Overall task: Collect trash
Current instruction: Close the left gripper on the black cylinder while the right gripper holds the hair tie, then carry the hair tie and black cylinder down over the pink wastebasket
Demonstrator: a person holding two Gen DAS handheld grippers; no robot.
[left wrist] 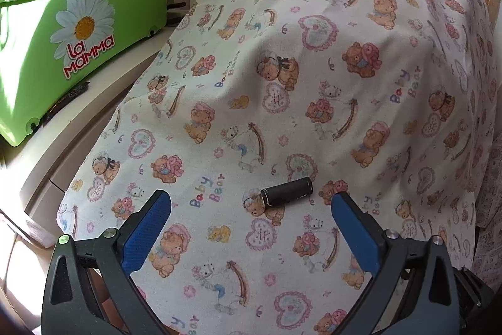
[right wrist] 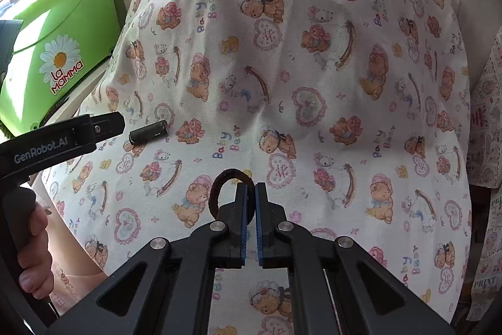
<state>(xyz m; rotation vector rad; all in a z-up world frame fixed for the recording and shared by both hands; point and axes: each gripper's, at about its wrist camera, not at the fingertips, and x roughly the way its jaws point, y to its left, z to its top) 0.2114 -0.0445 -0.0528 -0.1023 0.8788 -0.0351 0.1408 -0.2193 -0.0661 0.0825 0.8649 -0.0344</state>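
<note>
A small dark cylinder (left wrist: 286, 194) lies on its side on the teddy-bear printed cloth (left wrist: 313, 52). My left gripper (left wrist: 251, 203) stands open just short of it, blue pads to either side, not touching. In the right wrist view the same cylinder (right wrist: 148, 132) lies at the left, with the left gripper (right wrist: 106, 124) reaching in from the left beside it, held by a hand (right wrist: 34, 244). My right gripper (right wrist: 251, 193) is shut on a dark brown elastic loop (right wrist: 219, 184), which arches up and left of the fingertips above the cloth (right wrist: 313, 83).
A green plastic bin (left wrist: 78, 21) with a daisy logo stands left of the cloth on a pale ledge (left wrist: 103, 96); it also shows as the bin (right wrist: 59, 58) at the left. Another patterned fabric (right wrist: 486, 131) hangs at the right edge.
</note>
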